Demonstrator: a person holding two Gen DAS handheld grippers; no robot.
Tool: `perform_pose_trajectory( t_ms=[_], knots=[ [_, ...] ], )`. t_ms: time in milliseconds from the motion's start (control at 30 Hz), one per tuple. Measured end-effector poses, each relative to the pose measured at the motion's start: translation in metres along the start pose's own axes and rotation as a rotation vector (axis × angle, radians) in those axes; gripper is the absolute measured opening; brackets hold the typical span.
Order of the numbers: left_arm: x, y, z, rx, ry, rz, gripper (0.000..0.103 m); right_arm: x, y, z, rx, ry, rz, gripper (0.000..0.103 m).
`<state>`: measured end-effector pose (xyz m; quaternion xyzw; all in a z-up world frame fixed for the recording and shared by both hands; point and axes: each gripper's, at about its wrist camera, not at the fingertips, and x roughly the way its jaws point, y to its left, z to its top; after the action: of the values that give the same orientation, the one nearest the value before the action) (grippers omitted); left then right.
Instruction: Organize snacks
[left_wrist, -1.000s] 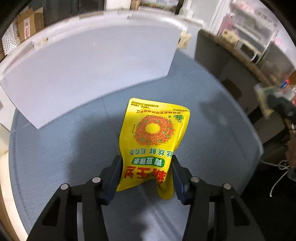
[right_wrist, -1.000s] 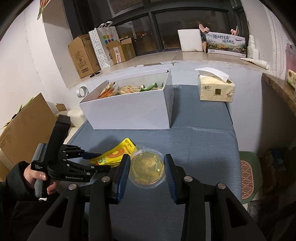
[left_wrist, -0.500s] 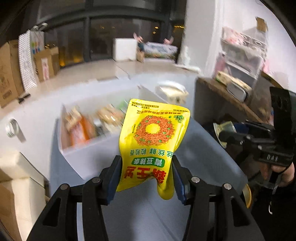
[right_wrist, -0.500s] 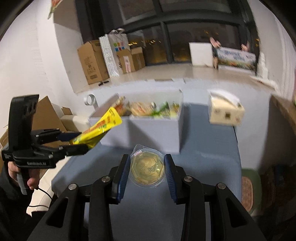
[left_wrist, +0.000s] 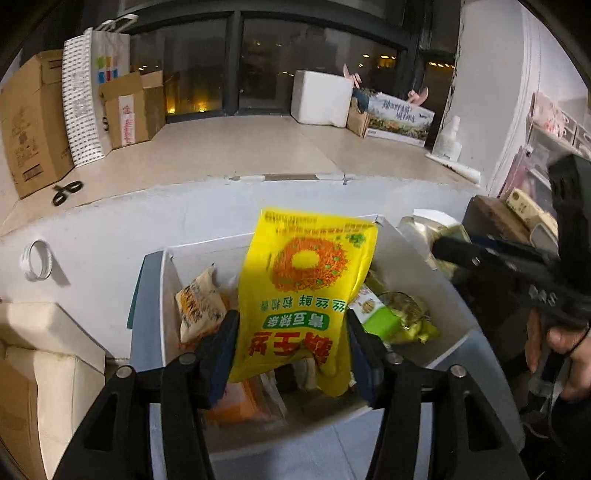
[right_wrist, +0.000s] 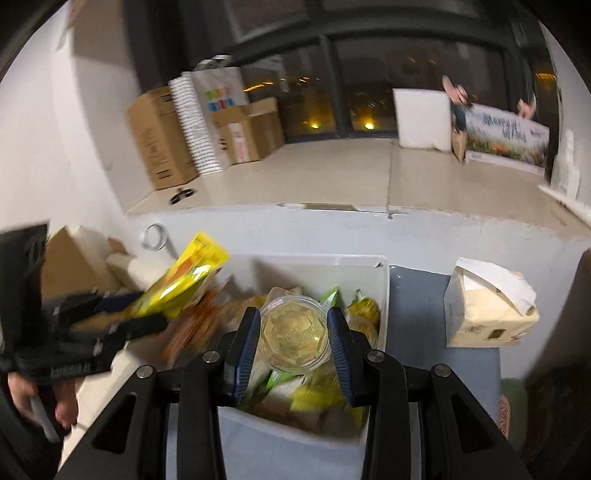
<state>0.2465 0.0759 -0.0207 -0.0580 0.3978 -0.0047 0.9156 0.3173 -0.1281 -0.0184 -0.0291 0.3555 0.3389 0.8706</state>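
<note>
Left wrist view, bottom centre: left gripper, jaws clamped on the lower end of a yellow snack bag. Bag's long axis runs up the frame, print upside down, free end tilted slightly right, hanging over the open white box. Box holds an orange packet at left and a green packet at right. Beyond it, a tape roll at mid-left and cardboard boxes at upper left.

Right wrist view, lower centre: right gripper, jaws clamped on a round clear tub, lid facing the camera, held over the same box. Tissue box at right on the blue counter.
</note>
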Motion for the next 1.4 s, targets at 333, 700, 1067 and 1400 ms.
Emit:
perform_pose_trajectory(
  t_ms=[333,700,1067,1400],
  knots=[
    [-0.014,0.003,-0.004,-0.023,-0.03,-0.027,0.103,0.029,-0.023,0.016,0.108,0.018,0.0,0.098],
    [-0.103,-0.015,-0.028,-0.002,-0.262,0.013,0.103,-0.041,0.03,-0.002,-0.122,-0.167,-0.154,0.103],
    [-0.175,-0.037,-0.061,0.024,-0.304,0.03,0.103,-0.128,0.097,-0.044,-0.218,-0.23,-0.029,0.103],
    [-0.216,-0.05,-0.11,-0.024,-0.319,0.027,0.103,-0.187,0.124,-0.092,-0.143,-0.23,-0.004,0.103]
  ],
)
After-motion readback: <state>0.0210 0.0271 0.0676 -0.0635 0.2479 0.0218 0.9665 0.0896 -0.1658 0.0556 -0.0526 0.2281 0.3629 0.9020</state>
